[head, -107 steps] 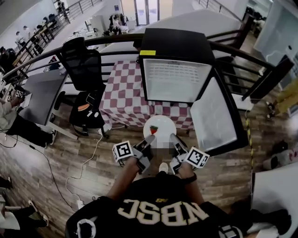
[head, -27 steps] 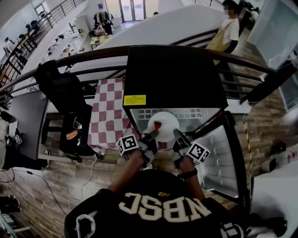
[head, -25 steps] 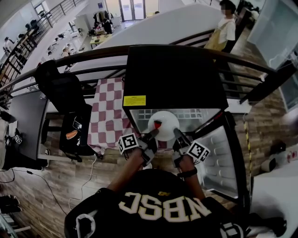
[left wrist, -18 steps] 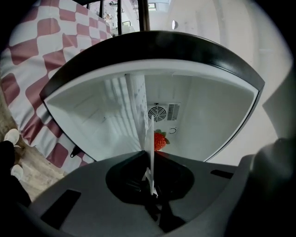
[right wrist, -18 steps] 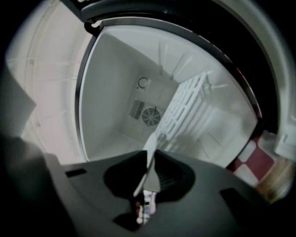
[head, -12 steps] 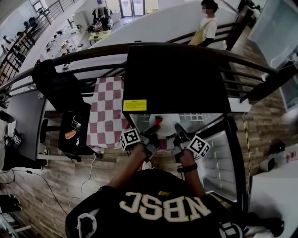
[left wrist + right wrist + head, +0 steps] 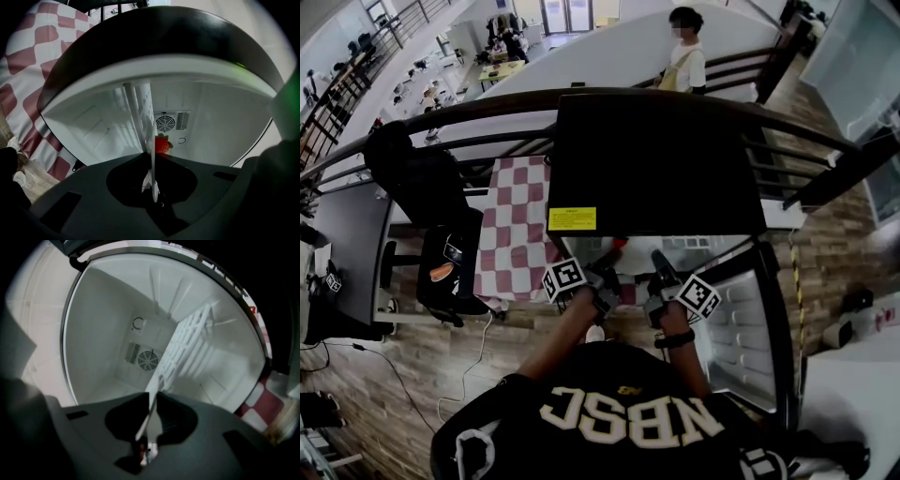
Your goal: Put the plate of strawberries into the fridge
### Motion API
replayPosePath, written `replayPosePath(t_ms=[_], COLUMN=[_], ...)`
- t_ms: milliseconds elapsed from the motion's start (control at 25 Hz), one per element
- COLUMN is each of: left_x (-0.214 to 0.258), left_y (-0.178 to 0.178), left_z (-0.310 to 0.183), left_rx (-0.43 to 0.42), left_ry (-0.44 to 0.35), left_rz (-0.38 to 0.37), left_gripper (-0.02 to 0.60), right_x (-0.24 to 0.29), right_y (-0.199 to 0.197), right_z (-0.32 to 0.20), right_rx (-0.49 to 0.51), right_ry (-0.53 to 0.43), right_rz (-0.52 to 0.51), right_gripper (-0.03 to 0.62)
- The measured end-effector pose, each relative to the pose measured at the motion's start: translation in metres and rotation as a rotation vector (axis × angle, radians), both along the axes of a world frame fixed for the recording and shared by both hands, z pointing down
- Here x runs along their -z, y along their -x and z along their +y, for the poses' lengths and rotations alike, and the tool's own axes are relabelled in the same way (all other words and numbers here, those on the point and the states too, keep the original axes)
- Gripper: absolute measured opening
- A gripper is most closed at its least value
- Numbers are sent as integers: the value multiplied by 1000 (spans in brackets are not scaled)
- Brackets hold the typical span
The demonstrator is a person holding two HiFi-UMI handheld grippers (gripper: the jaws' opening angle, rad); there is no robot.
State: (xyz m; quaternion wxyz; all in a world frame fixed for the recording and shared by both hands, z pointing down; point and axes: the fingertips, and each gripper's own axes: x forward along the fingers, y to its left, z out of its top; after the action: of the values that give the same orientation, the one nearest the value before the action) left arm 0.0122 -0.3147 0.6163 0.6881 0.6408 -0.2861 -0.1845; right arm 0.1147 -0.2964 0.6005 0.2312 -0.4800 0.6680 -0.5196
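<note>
The white plate (image 7: 633, 269) is held by its rim from both sides and reaches into the open black fridge (image 7: 656, 159). The fridge's top hides most of it in the head view. One red strawberry (image 7: 161, 144) lies on the plate and also shows in the head view (image 7: 622, 245). My left gripper (image 7: 151, 157) is shut on the plate's left rim, seen edge-on as a thin white line (image 7: 153, 180). My right gripper (image 7: 152, 397) is shut on the right rim (image 7: 149, 416). In the head view the left gripper (image 7: 606, 279) and right gripper (image 7: 661, 269) sit at the fridge's mouth.
The fridge's white inside has a wire shelf (image 7: 187, 350) and a round fan vent (image 7: 165, 123) on the back wall. Its door (image 7: 741, 319) stands open at the right. A checked tablecloth (image 7: 514, 234) and a black chair (image 7: 427, 187) are at the left, and a railing (image 7: 441, 117) runs behind.
The plate has moved forward from the fridge's opening to inside, so less of it shows under the fridge's top. Both grippers followed. A person in the background walked left.
</note>
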Motion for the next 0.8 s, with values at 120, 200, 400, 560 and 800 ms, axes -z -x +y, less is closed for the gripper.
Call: replayPosePath(t_ms=[120, 200, 400, 560, 800], left_x=[0, 0, 2, 3, 2], left_y=[0, -1, 1, 2, 8], left_z=[-1, -1, -2, 0, 7], left_rx=[-1, 0, 10, 13, 22], left_ry=[-14, -27, -38, -39, -44], left_rz=[-4, -3, 3, 4, 2], left_gripper=[35, 35, 35, 45, 114], right_x=[-1, -1, 0, 3, 2], right_y=[0, 0, -3, -6, -7], right_z=[-2, -2, -5, -4, 1], right_rx=[7, 5, 10, 5, -5], right_ry=[-9, -2, -38, -41, -51], right_rz=[19, 16, 24, 34, 14], right_gripper=[51, 51, 51, 51, 52])
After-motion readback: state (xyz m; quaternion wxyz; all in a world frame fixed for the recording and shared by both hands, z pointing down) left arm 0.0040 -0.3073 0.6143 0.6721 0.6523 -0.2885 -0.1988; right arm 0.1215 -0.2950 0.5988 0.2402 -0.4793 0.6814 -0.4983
